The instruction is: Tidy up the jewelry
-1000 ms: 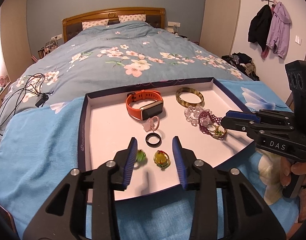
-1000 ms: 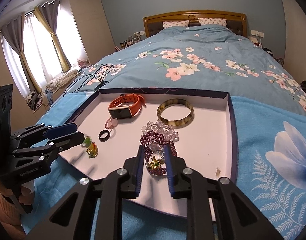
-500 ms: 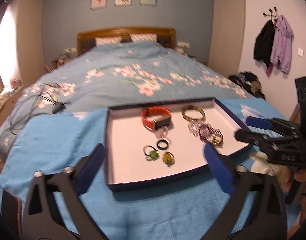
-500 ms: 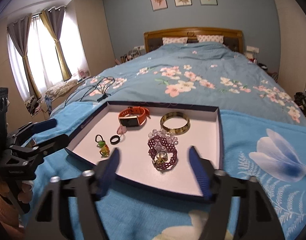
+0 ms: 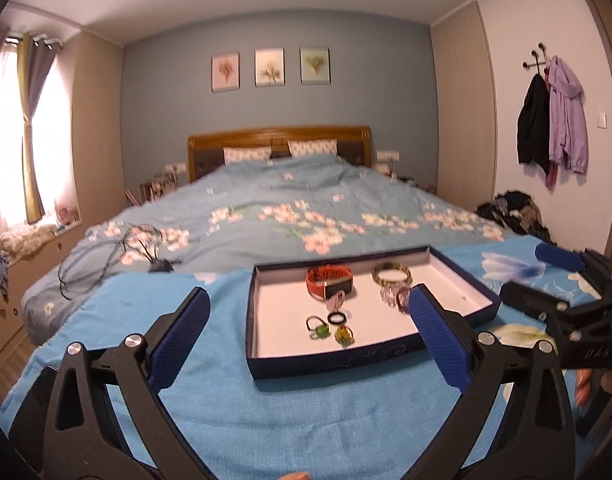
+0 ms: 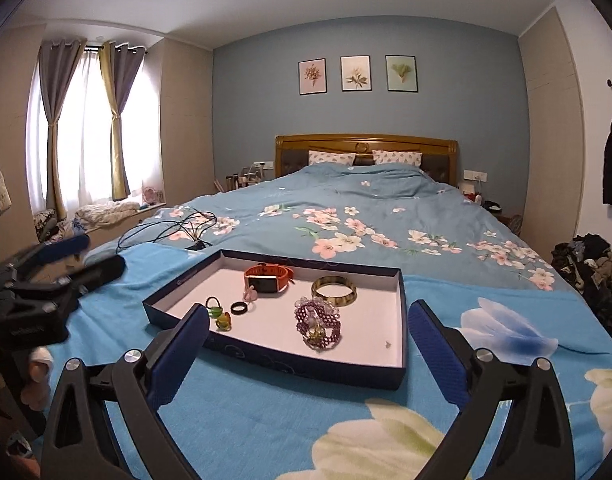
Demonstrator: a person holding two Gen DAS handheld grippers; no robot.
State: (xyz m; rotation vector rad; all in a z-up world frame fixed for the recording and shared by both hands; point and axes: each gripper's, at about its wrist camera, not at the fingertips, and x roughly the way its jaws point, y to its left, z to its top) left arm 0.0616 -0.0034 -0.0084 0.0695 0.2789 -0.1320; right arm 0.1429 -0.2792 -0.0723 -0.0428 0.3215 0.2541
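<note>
Both grippers, the left gripper (image 5: 309, 334) and the right gripper (image 6: 308, 338), are spread wide with nothing between their pads, the jaws having just been opening. The tray (image 6: 280, 354) lies on the blue blanket (image 6: 266, 420) at twelve o'clock from each, its long axis running side to side. Inside it, the orange watch (image 6: 268, 278) sits toward twelve o'clock, the beaded bracelet (image 6: 318, 324) toward four.

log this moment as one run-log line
left gripper: open, empty | right gripper: open, empty | jewelry: all in tray | both jaws just opened
</note>
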